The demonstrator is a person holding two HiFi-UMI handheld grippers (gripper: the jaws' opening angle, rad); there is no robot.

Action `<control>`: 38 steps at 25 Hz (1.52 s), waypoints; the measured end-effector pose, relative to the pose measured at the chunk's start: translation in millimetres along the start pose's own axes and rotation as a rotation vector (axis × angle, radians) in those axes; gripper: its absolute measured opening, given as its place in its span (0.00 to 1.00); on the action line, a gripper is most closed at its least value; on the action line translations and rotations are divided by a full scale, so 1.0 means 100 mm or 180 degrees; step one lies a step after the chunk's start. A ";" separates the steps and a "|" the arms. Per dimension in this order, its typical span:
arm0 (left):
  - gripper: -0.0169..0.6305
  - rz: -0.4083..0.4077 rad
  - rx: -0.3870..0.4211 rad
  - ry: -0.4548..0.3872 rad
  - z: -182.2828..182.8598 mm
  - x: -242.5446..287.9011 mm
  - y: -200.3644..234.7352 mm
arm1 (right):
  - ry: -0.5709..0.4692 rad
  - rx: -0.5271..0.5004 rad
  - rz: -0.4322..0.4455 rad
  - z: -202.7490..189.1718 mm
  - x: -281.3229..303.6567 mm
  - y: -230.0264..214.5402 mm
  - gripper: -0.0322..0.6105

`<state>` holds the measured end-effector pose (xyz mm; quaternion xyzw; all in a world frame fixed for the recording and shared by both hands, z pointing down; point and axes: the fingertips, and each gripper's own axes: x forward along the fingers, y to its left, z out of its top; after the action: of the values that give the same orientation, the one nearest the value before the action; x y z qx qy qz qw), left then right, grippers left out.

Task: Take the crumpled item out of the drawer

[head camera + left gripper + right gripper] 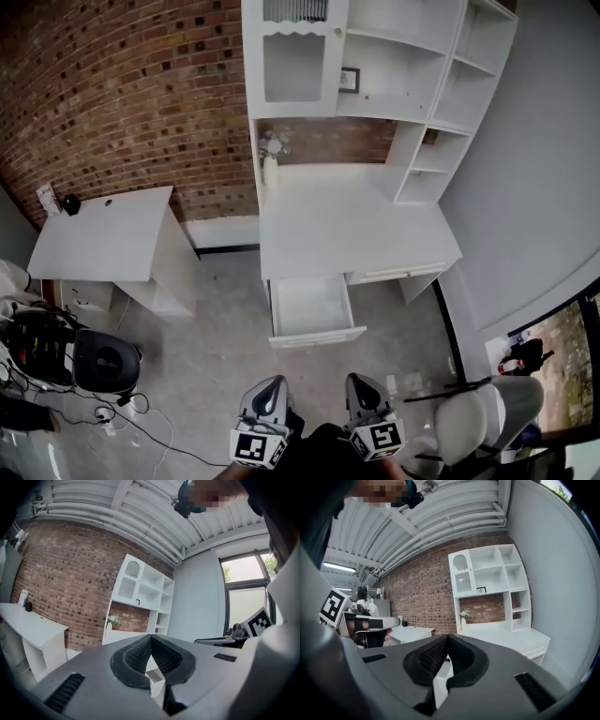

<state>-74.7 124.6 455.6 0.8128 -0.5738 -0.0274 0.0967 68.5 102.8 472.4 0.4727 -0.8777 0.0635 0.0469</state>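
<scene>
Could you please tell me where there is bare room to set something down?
The desk top is bare from the vase at its back left corner to the shelves on the right. The side table is free except its far left corner. The floor at lower left is crowded with cables.

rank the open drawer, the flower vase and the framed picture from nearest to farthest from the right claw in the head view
From the right claw, in the head view:
1. open drawer: just ahead and slightly left, pulled out of the desk front.
2. flower vase: at the back left of the desk top.
3. framed picture: on a shelf above the desk, farthest.
</scene>
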 end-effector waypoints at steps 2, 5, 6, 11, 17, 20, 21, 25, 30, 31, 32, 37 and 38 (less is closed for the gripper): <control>0.06 -0.0025 -0.0011 0.0015 0.07 0.21 0.19 | -0.0017 0.0028 -0.0030 0.07 0.30 -0.05 0.07; 0.06 -0.0071 -0.0065 0.0022 0.15 0.45 0.40 | 0.0118 -0.0005 -0.0111 0.03 0.67 -0.15 0.07; 0.06 -0.0077 -0.0087 0.0030 0.16 0.53 0.47 | 0.0145 -0.0034 -0.0114 0.01 0.81 -0.19 0.07; 0.06 -0.0099 -0.0147 0.0092 0.14 0.95 0.71 | 0.0425 -0.0040 -0.0159 -0.24 1.42 -0.43 0.07; 0.06 -0.0055 -0.0128 0.0100 0.17 1.52 0.96 | 0.0758 -0.0044 -0.0126 -0.64 2.11 -0.80 0.07; 0.06 0.0000 -0.0127 0.0134 0.19 1.83 1.04 | 0.1080 -0.0021 -0.0091 -1.01 2.40 -1.05 0.07; 0.06 0.0017 -0.0135 0.0144 0.19 1.92 1.06 | 0.1205 -0.0017 -0.0075 -1.16 2.49 -1.13 0.07; 0.06 0.0069 -0.0159 0.0210 0.14 2.32 1.13 | 0.1685 0.0021 -0.0055 -1.76 2.82 -1.47 0.07; 0.06 0.0170 -0.0202 0.0301 0.03 2.68 1.25 | 0.2190 0.0086 -0.0069 -2.42 3.15 -1.77 0.09; 0.06 0.0189 -0.0209 0.0320 0.00 2.74 1.28 | 0.2270 0.0102 -0.0060 -2.54 3.22 -1.81 0.11; 0.06 0.0203 -0.0213 0.0340 -0.03 2.79 1.31 | 0.2343 0.0121 -0.0053 -2.65 3.30 -1.86 0.13; 0.06 0.0259 -0.0243 0.0451 -0.15 3.00 1.44 | 0.2750 0.0160 -0.0027 -3.21 3.60 -2.00 0.21; 0.06 0.0263 -0.0252 0.0469 -0.18 3.03 1.46 | 0.2846 0.0152 -0.0018 -3.33 3.63 -2.02 0.23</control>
<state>-104.4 -204.8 520.5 0.7838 -0.5967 0.0139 0.1717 45.5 -254.9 866.4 0.4021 -0.7682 0.2818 0.4109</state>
